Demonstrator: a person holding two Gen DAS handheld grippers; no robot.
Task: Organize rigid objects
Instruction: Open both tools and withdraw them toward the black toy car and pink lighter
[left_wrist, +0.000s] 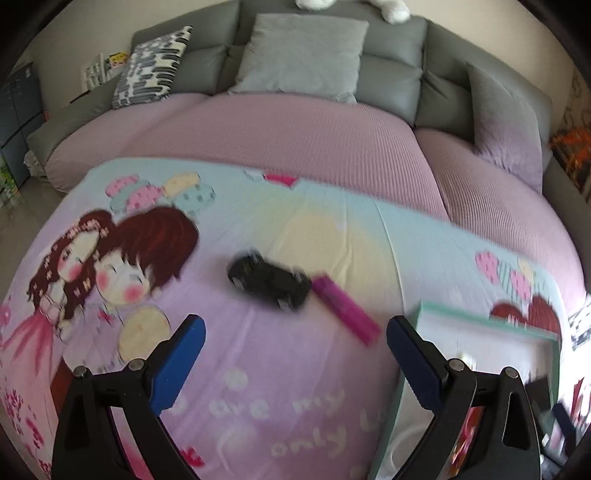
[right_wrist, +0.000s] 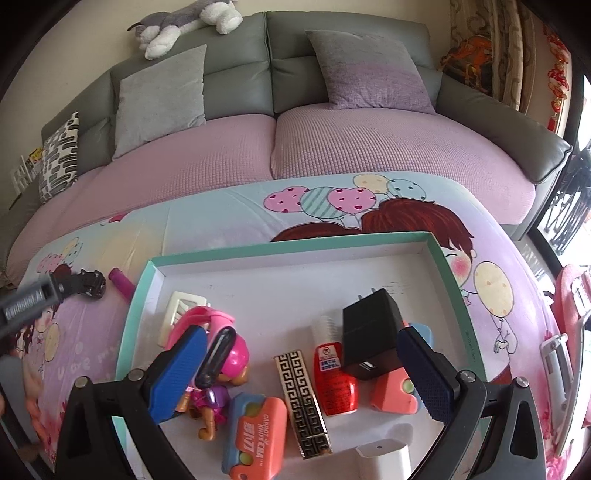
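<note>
Left wrist view: the left gripper (left_wrist: 295, 328) stands with its jaws wide apart and nothing between them, poised above the cartoon-print cloth (left_wrist: 258, 387) that covers the desk. Ahead of it lie the two items not yet sorted: a black toy car (left_wrist: 269, 283) and, touching its right end, a magenta tube-shaped item (left_wrist: 345, 311); blur prevents closer identification of the latter. The teal-rimmed tray (right_wrist: 439, 258) sits to the right of both. In the right wrist view, the right gripper (right_wrist: 301, 356) hovers over the tray, jaws likewise wide and empty. The tray already holds a pink figure toy (right_wrist: 221, 354), an orange carrot-knife toy (right_wrist: 255, 432), a patterned bar (right_wrist: 303, 402), a red bottle (right_wrist: 334, 376) and a black charger (right_wrist: 371, 332), among others. Judged step: collection of the remaining loose items, with the left gripper free for the next pick. Next move, as a judgement: advance the left gripper to the car, align the jaws across its narrow width, close, then carry it to a bare area of the tray.
</note>
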